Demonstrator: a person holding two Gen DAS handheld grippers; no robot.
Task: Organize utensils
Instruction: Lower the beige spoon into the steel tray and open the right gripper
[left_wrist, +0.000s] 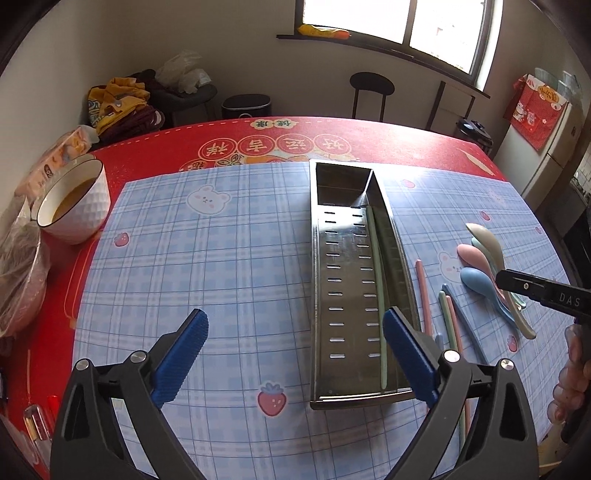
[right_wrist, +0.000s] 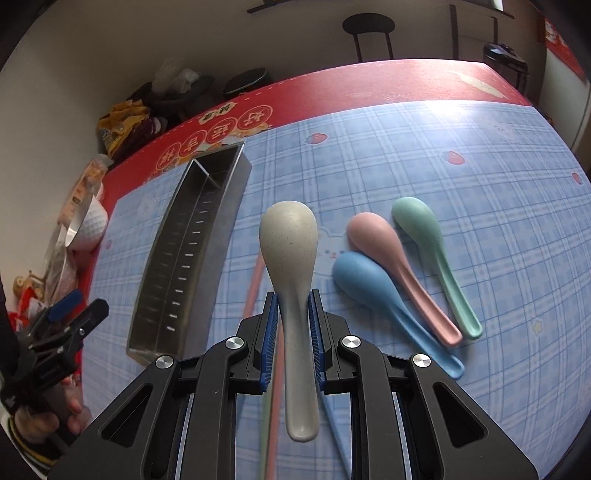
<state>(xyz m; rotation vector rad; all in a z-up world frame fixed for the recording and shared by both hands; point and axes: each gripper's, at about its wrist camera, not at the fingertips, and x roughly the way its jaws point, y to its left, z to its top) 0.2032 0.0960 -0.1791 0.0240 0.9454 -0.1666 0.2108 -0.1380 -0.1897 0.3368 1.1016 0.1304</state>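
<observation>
Left wrist view: the left gripper (left_wrist: 295, 354) hangs with its blue pads spread wide and nothing between them, above the near end of the steel utensil tray (left_wrist: 347, 280). One pale green chopstick (left_wrist: 376, 291) already lies along the tray's divider. At 3 o'clock from the tray, loose chopsticks (left_wrist: 448, 321) and spoons rest on the blue checked mat (left_wrist: 207, 266); the white bowl (left_wrist: 75, 205) sits at 10 o'clock.

Right wrist view: the right gripper (right_wrist: 293, 332) is clamped narrowly on the neck of the beige spoon (right_wrist: 290, 266), bowl end forward at 12 o'clock. The pink spoon (right_wrist: 391, 266), blue spoon (right_wrist: 373, 291) and green spoon (right_wrist: 432, 251) lie on the mat at 2 o'clock, the tray at 10 o'clock.

These spoons look light, rigid and smooth, probably slippery plastic. The narrow neck just behind the bowl seems the best hold, since a round handle could roll between the pads.
</observation>
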